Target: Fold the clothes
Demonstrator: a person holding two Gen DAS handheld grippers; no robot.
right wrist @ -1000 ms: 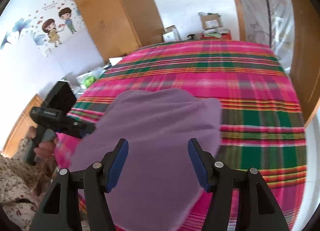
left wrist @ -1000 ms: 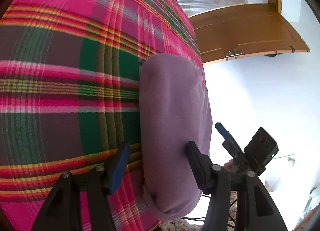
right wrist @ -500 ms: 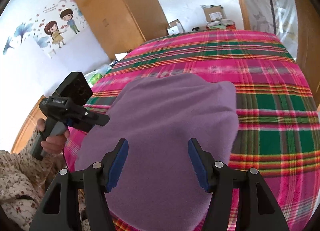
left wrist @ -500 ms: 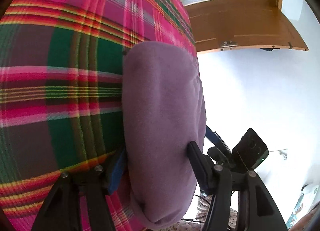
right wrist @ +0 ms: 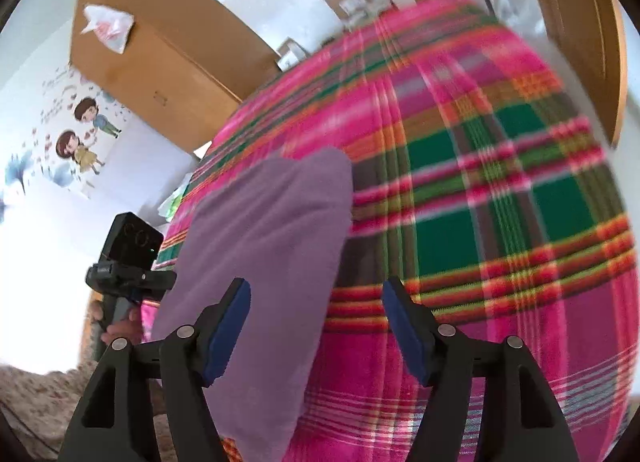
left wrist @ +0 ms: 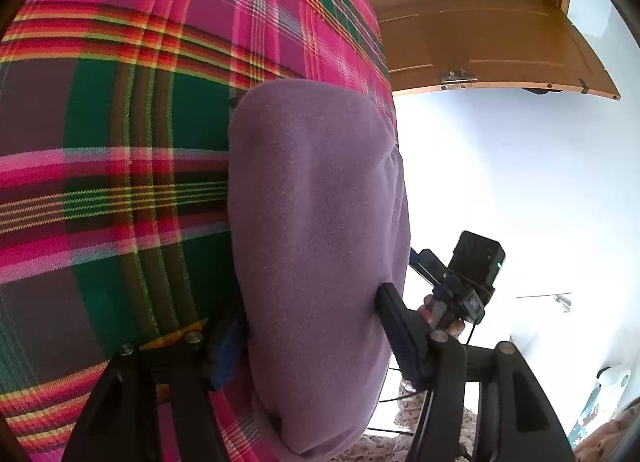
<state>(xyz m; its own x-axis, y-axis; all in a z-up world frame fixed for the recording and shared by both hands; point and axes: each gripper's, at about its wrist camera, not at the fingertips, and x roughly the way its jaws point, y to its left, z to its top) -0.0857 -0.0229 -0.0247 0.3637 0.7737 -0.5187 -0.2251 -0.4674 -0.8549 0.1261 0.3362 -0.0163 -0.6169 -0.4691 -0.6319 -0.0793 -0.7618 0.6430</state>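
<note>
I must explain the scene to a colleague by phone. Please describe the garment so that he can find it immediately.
Find the bed with the pink and green plaid blanket. At its near edge lies the purple garment, folded into a thick pad. It is the only plain, single-coloured cloth on the blanket.

1. Our left gripper (left wrist: 316, 326) has its fingers spread wide, one on each side of the purple cloth (left wrist: 320, 246); whether the pads press it we cannot tell.
2. Our right gripper (right wrist: 316, 326) stands with its blue-padded fingers well apart, nothing between them touching both pads.
3. Our right hand (left wrist: 440, 312) wraps its gripper's handle.
4. Our left hand (right wrist: 120, 326) grips its own handle likewise.
</note>
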